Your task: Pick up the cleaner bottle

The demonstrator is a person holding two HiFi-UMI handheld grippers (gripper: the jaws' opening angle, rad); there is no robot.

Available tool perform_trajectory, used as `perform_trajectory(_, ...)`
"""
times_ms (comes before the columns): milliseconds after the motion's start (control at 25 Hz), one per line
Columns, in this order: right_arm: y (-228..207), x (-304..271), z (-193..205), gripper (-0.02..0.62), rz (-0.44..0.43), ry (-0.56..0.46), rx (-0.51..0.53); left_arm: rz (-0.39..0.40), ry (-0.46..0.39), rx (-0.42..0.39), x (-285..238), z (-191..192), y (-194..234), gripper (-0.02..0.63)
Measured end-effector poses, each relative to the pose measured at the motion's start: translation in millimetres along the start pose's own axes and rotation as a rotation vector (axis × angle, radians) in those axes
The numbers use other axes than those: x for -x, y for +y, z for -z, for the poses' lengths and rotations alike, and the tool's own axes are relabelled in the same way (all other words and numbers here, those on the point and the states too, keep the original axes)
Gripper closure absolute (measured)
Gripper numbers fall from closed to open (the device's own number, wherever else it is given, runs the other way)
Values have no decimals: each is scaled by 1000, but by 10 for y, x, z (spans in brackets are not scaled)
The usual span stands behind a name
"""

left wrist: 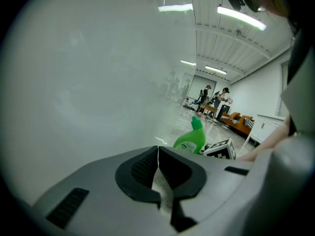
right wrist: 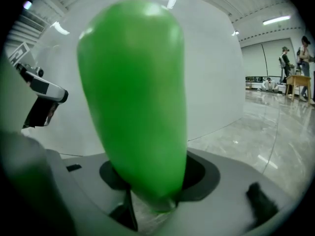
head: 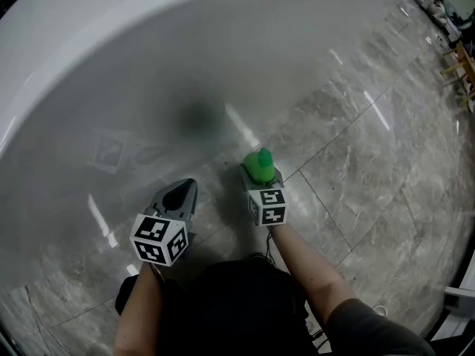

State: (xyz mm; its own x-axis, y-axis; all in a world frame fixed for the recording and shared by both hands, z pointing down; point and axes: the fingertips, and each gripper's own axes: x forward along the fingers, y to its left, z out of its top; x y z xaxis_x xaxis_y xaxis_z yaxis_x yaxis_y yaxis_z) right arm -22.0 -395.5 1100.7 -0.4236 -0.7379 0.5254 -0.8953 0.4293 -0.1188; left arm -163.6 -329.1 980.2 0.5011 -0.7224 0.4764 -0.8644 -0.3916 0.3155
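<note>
Currently right claw (head: 261, 178) is clamping the green plastic cleaner bottle (right wrist: 133, 92) standing between its jaws; left claw (left wrist: 158, 168) is sitting closed.

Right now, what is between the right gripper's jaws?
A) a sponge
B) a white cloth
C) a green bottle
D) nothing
C: the right gripper view shows the green cleaner bottle filling the gap between the jaws of the right gripper.
</note>
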Motion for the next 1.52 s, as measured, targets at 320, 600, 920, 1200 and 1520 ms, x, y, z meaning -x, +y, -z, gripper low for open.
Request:
perform_trajectory(320, -136, -47, -1, 391, 2, 35, -87, -2, 8, 10, -12, 52, 6, 591)
perform_trajectory(600, -362, -65, -3, 396, -88, -23, -643, 8, 13, 10, -34, 114, -13, 591)
perform_trajectory(920, -401, 55, -48, 399, -263, -214, -1095, 30, 22, 18, -115, 96, -90, 591)
perform_trajectory(1200, -309, 595, -613, 399, -351, -253, -1096, 98, -2, -37, 49, -305, -440, 591)
perform_trajectory(1520, 77, 1620, -1508, 399, -390, -231, -1085, 108, 34, 38, 810, -796, -831, 591)
